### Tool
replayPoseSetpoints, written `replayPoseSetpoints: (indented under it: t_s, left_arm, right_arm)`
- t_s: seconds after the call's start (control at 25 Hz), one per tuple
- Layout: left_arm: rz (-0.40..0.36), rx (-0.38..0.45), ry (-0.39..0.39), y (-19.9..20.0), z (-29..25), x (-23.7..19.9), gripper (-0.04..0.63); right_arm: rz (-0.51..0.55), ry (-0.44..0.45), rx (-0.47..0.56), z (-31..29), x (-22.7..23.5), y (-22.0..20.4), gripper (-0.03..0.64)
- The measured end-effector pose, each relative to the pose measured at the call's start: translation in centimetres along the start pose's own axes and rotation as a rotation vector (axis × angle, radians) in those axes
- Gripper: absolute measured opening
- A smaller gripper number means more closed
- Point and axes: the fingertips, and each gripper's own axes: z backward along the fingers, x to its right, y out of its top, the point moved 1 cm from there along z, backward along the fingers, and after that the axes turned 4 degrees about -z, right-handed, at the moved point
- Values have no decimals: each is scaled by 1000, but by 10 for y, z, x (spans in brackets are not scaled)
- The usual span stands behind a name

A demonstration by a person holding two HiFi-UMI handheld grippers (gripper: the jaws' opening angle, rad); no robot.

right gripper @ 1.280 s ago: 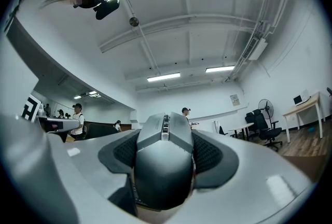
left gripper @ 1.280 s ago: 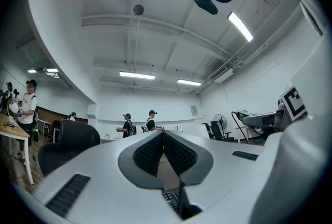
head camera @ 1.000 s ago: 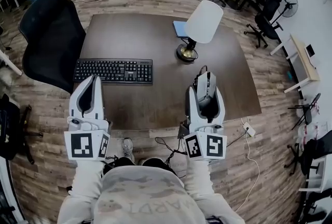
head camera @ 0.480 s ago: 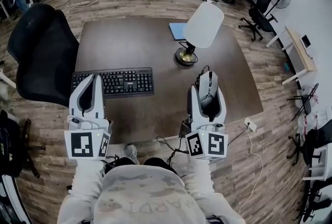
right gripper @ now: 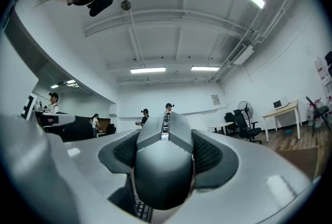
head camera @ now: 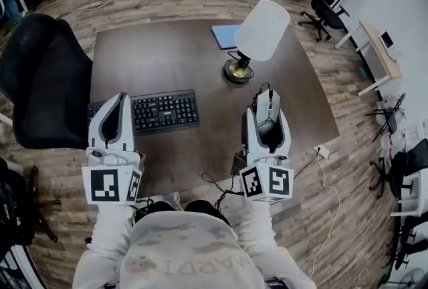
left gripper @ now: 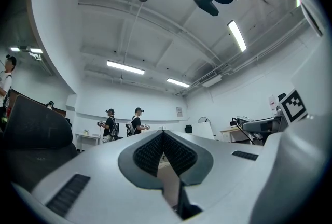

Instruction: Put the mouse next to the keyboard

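Note:
A grey mouse (head camera: 266, 108) is clamped between the jaws of my right gripper (head camera: 267, 107), held above the dark brown table (head camera: 160, 53) near its right front part; its cable trails off the front edge. The right gripper view shows the mouse (right gripper: 163, 163) filling the gap between the pads, pointing up at the ceiling. A black keyboard (head camera: 160, 111) lies on the table at the front left. My left gripper (head camera: 119, 102) hovers over the keyboard's left end, shut with nothing in it; its pads (left gripper: 153, 150) meet at the tips.
A desk lamp (head camera: 254, 37) with a white shade and brass base stands mid-table, just behind the mouse. A blue notebook (head camera: 225, 35) lies behind it. A black office chair (head camera: 40, 80) sits at the table's left. People stand far back.
The view has shifted, so table and keyboard sit lower and further left in the frame. Both grippers keep their poses; the mouse stays in the right gripper.

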Motion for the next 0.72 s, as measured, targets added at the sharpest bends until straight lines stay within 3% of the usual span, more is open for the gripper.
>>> replayPoseSetpoints:
  t_s: [0.72]
  left_arm:
    - [30,-96,7,-54,-45,-20,8]
  right_arm:
    - [-52,-44,-237,-59,30,-106,308]
